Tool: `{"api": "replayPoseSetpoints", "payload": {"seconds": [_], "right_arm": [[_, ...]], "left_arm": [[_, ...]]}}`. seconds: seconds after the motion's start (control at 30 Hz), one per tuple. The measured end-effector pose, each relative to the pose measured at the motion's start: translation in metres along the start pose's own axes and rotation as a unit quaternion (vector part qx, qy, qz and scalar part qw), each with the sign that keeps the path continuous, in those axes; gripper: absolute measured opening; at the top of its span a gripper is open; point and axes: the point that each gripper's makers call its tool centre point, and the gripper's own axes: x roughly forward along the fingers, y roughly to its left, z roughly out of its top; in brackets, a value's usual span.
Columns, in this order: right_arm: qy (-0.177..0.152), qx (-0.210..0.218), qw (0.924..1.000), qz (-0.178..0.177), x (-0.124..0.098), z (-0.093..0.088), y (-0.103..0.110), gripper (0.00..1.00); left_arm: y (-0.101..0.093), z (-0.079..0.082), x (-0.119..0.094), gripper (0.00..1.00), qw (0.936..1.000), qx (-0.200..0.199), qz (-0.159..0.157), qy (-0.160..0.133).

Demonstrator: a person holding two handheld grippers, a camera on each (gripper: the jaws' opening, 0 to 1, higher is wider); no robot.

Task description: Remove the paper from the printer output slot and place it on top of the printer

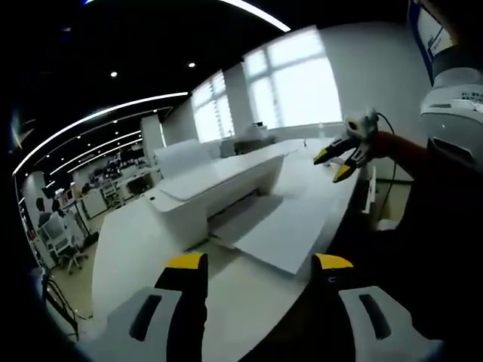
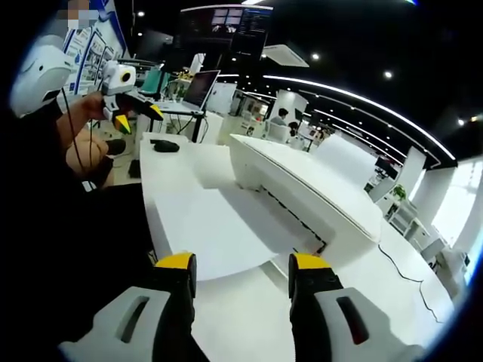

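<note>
On the white table [image 1: 136,249] the printer [image 1: 219,185] sits with the paper [image 1: 283,234] lying flat at its output slot, toward five o'clock from the printer in the left gripper view, so nothing looks done yet. Both the left hand-held gripper [image 1: 259,265] and the right hand-held gripper [image 2: 241,264] stand wide, holding nothing, apart from the sheet. Grasping, lifting and laying it on the printer's top remain, I'd judge.

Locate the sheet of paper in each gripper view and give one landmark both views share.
Left gripper view: the paper lies right of centre, sticking out from the printer toward the camera.
Right gripper view: the paper lies left of centre, just above the yellow-tipped jaws.
Shared landmark: the white printer on the white table.
</note>
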Motion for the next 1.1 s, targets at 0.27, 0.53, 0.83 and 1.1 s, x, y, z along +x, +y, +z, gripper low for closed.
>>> {"api": "replayPoseSetpoints", "payload": {"seconds": [0.27, 0.53, 0.83, 1.1], "right_arm": [[0.001, 0.002, 1.0000, -0.003, -0.001, -0.001, -0.001, 0.45], [0.002, 0.004, 1.0000, -0.005, -0.002, -0.001, -0.002, 0.45], [0.003, 0.009, 1.0000, -0.003, -0.001, -0.003, -0.001, 0.45], [0.006, 0.010, 0.9999, -0.004, -0.001, -0.004, -0.001, 0.45]], "left_arm": [[-0.003, 0.004, 0.005, 0.59, 1.0000, 0.004, -0.005, 0.002], [-0.004, 0.007, 0.008, 0.60, 0.9999, 0.009, -0.009, -0.001], [-0.006, 0.006, 0.012, 0.61, 0.9999, 0.010, -0.011, 0.002], [-0.006, 0.004, 0.013, 0.61, 0.9999, 0.004, -0.011, 0.002]]}}
